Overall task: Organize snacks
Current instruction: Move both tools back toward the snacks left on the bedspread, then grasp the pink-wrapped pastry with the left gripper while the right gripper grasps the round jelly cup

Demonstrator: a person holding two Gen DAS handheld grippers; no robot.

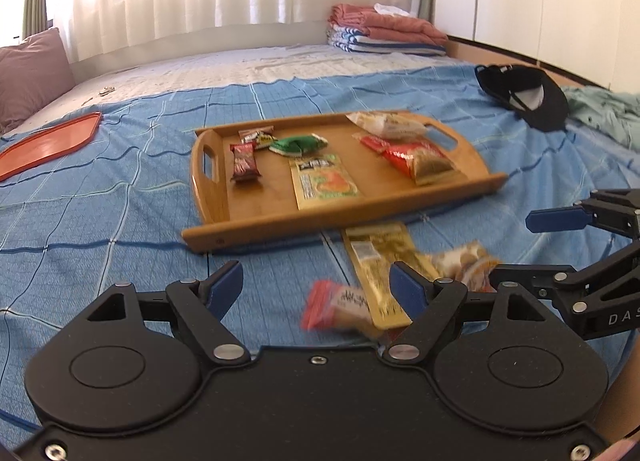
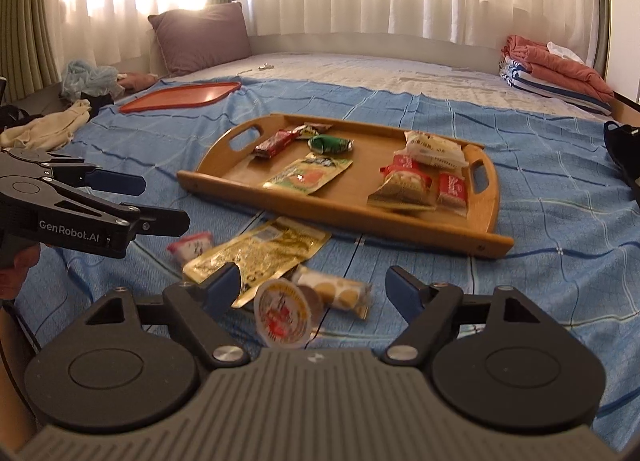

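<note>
Both tongs were held wide with nothing between the pads: the left tongs (image 1: 316,285) above bare bedspread (image 1: 100,197), the right tongs (image 2: 314,287) just short of a small round cup (image 2: 285,311). The wooden tray (image 2: 344,217) lay on the bed, already carrying several packets. Four snacks lay loose on the bedspread in front of its near rim: the cup, a gold pouch (image 2: 260,255), a biscuit pack (image 2: 340,291) and a small red-and-white packet (image 2: 190,245). The step in hand was judged to be a pick of one loose snack. For the cup, a grip across the rim was judged advisable, since it stood tilted and could roll; the flat pouch was judged better taken by an edge, as it lay flush on soft cloth and partly under the biscuit pack. Open room was seen in the tray's middle and near corners. The raised near rim had to be cleared on entry, and the two tongs, working close together, were to be kept apart.
</note>
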